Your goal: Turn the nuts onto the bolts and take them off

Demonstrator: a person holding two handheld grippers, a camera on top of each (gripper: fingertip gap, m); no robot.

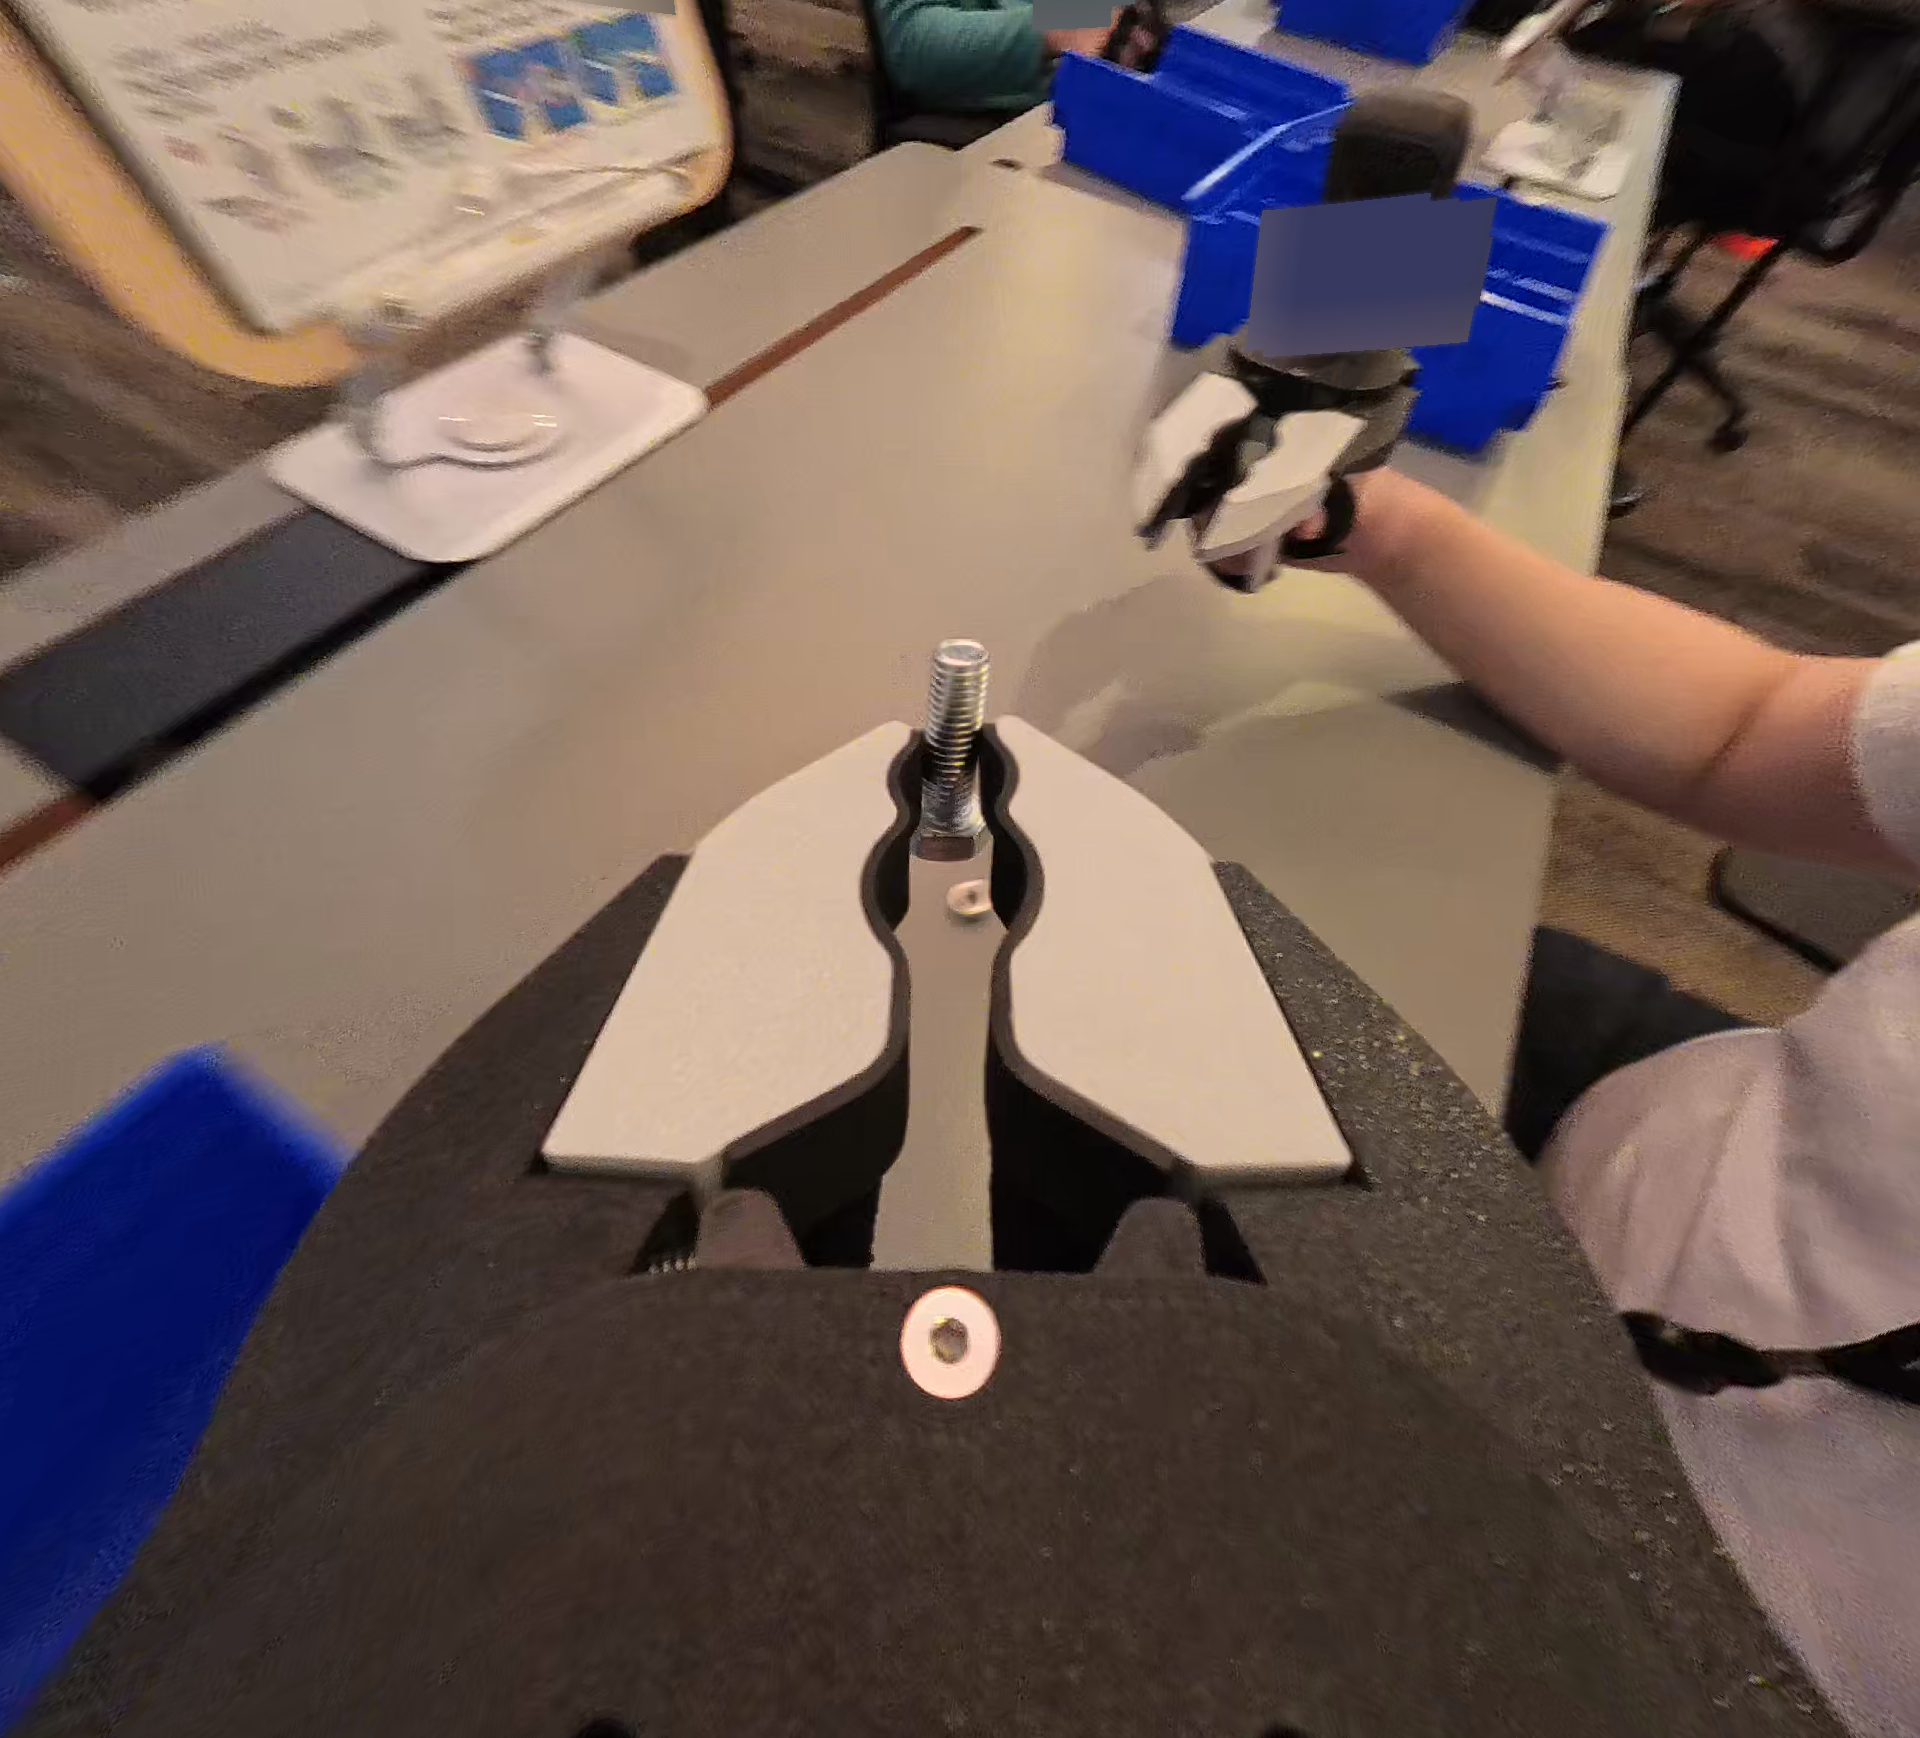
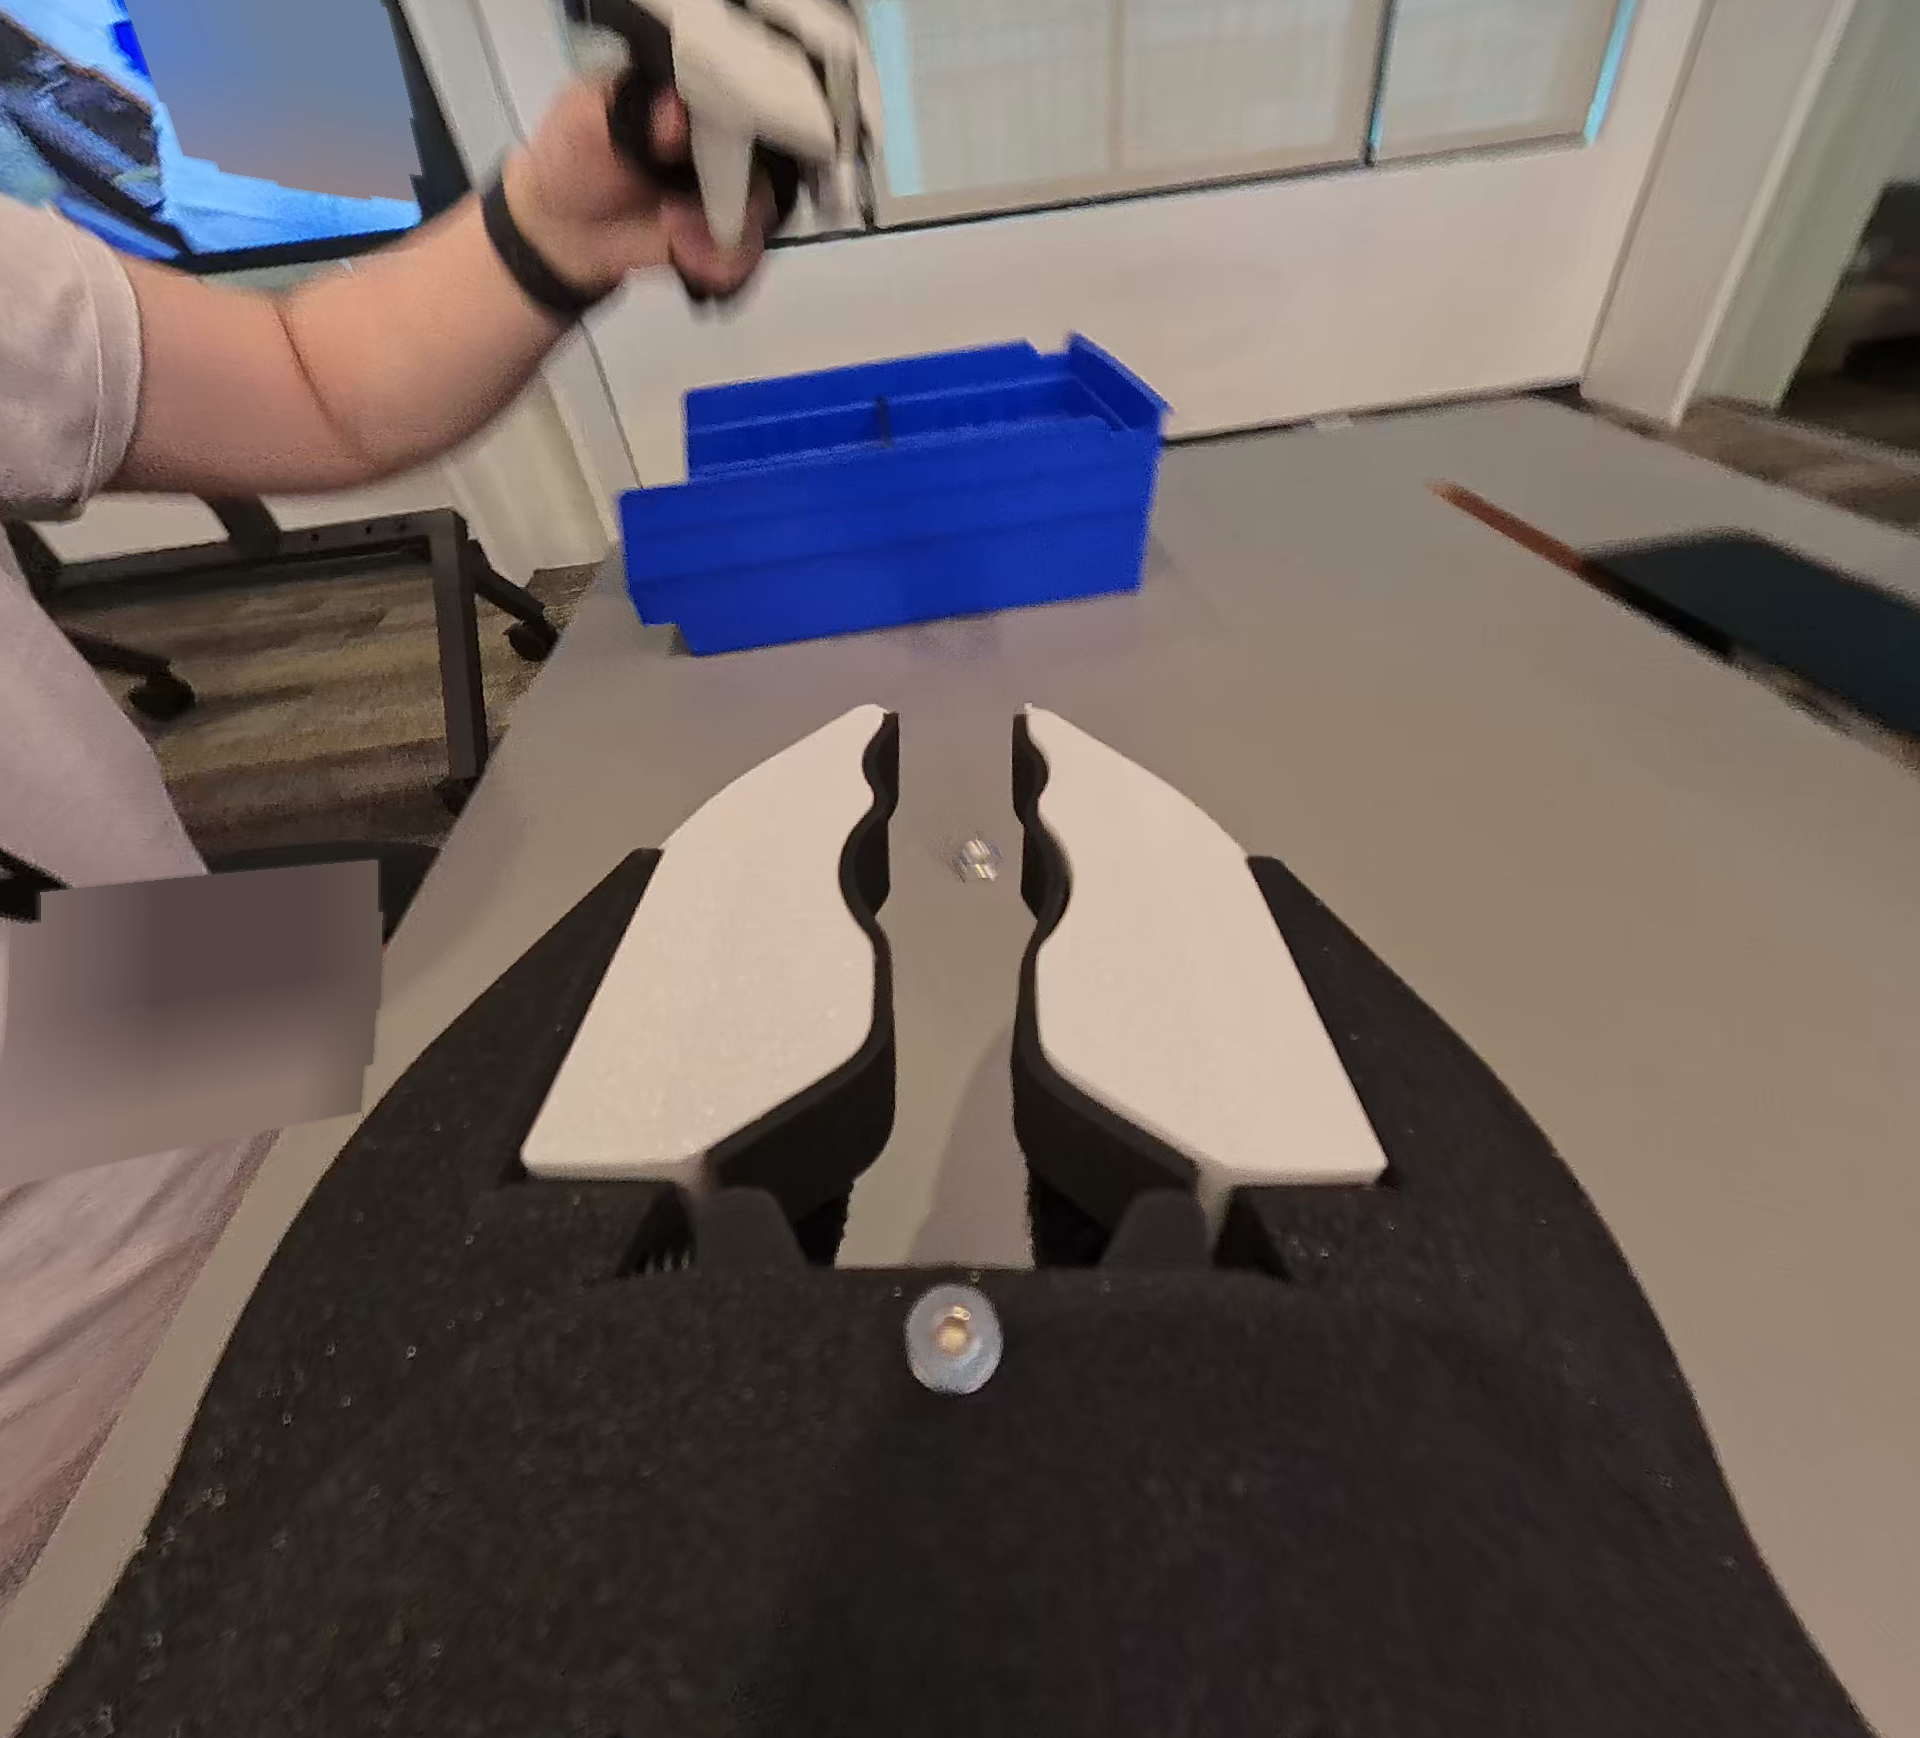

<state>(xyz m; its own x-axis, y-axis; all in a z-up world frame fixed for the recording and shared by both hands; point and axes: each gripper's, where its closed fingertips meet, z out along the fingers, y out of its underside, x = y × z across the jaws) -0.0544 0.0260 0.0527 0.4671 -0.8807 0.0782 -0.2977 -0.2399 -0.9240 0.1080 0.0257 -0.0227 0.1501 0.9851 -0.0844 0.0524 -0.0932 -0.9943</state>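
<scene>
One bolt [image 1: 956,753] clamped in left gripper [image 1: 954,738], right gripper [image 2: 956,732] spread empty over loose nut [image 2: 977,857] on table [image 2: 1351,753]; next, likely: lower, pinch nut, carry to thread.

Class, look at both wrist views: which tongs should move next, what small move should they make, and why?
Probably the right tongs should lower onto the nut and close. They are open and empty, and the nut lies loose on the table between their fingers. The left tongs already grip the bolt, whose thread is bare.
</scene>
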